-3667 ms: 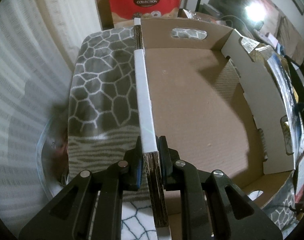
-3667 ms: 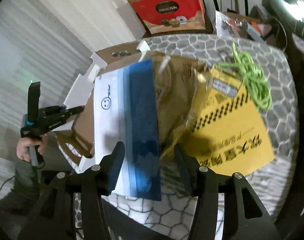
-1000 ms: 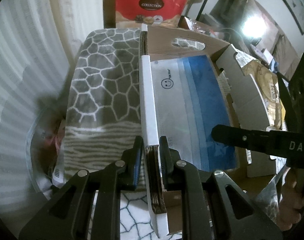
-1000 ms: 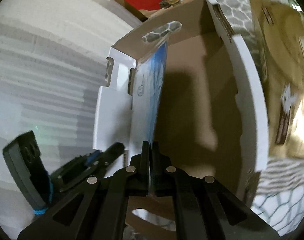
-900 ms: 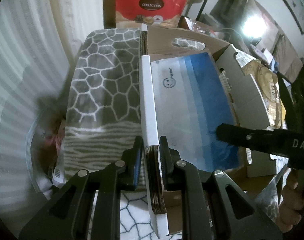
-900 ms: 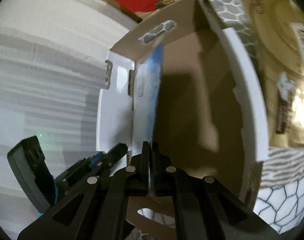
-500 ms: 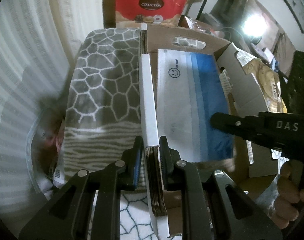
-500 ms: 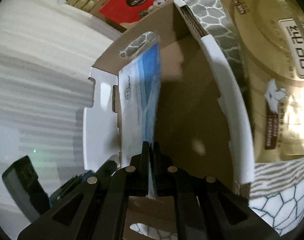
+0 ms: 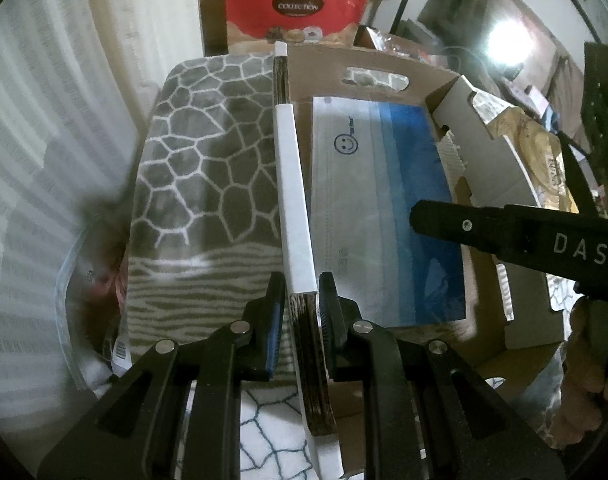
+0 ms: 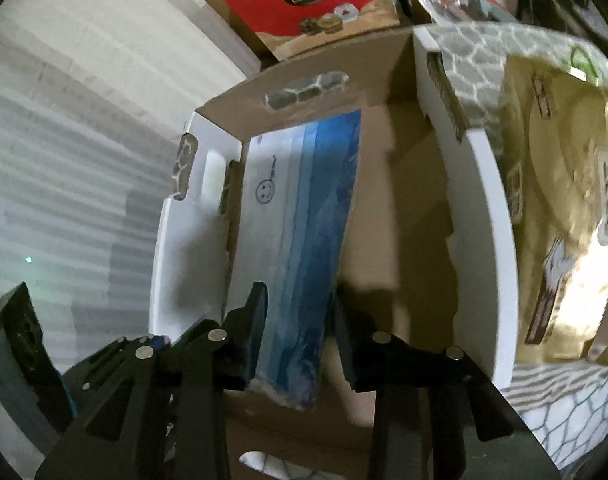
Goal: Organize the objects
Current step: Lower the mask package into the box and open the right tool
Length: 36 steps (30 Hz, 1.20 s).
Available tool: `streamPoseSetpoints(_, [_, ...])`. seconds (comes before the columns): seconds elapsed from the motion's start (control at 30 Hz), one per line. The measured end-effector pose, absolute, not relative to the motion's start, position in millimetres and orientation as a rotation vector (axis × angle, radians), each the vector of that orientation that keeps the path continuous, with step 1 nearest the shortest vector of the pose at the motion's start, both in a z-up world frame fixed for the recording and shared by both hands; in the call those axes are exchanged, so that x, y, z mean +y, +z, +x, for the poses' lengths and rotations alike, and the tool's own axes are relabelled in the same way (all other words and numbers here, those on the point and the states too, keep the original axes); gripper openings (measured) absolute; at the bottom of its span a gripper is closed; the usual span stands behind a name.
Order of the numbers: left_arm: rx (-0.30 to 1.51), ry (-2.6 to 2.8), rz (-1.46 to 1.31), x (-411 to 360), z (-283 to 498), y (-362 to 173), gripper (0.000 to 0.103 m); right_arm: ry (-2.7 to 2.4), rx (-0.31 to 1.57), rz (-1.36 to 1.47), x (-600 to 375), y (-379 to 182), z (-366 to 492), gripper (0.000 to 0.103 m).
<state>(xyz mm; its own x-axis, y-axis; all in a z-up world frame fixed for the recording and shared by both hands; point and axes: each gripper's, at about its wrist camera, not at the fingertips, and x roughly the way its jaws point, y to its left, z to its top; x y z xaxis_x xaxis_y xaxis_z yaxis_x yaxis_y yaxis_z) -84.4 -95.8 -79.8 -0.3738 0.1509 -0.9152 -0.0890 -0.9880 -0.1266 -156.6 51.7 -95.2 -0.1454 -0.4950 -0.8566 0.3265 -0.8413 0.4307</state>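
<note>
Cardboard box (image 9: pixel 384 80), brown inside with white outer walls and a cut-out handle slot, sits on a grey rug with a white cobble pattern (image 9: pixel 207 168). The left gripper (image 9: pixel 301 308) pinches the box's white-topped side wall, pads pressed against it. A flat blue-and-white plastic pouch with a smiley face (image 9: pixel 380 216) lies inside on the box floor, against that wall. The right gripper (image 10: pixel 299 320) has just been opening: its jaws stand spread either side of the pouch's near end, not pressing it. Motion blur softens this view. A gold packet (image 10: pixel 564 220) lies outside the box, cut off at the frame edge, its print unreadable.
</note>
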Motion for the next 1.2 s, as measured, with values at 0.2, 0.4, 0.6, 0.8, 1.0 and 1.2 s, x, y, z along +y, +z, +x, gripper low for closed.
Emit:
streamPoseSetpoints(0.2, [-0.082, 2.485, -1.676, -96, -85, -83, 0.015, -1.995, -0.153, 1.574, 44, -98, -158, 0.004])
streamPoseSetpoints(0.4, [-0.079, 2.485, -1.678, -95, -85, -83, 0.014, -1.956, -0.086, 1.577, 50, -95, -152, 0.003])
streamPoseSetpoints(0.6, [-0.078, 2.486, -1.680, -94, -84, -84, 0.015, -1.929, -0.012, 1.588, 46, -94, -152, 0.003])
streamPoseSetpoints(0.8, [-0.075, 2.483, -1.685, -92, -84, -87, 0.015, -1.924, 0.021, 1.557, 49, -78, -156, 0.003])
streamPoseSetpoints(1.0, [-0.077, 2.485, -1.684, -92, -83, -87, 0.015, -1.888, 0.098, 1.590, 38, -88, -158, 0.003])
streamPoseSetpoints(1.2, [-0.060, 2.483, -1.687, -91, -82, -88, 0.015, -1.963, 0.177, 1.579, 33, -93, -160, 0.009])
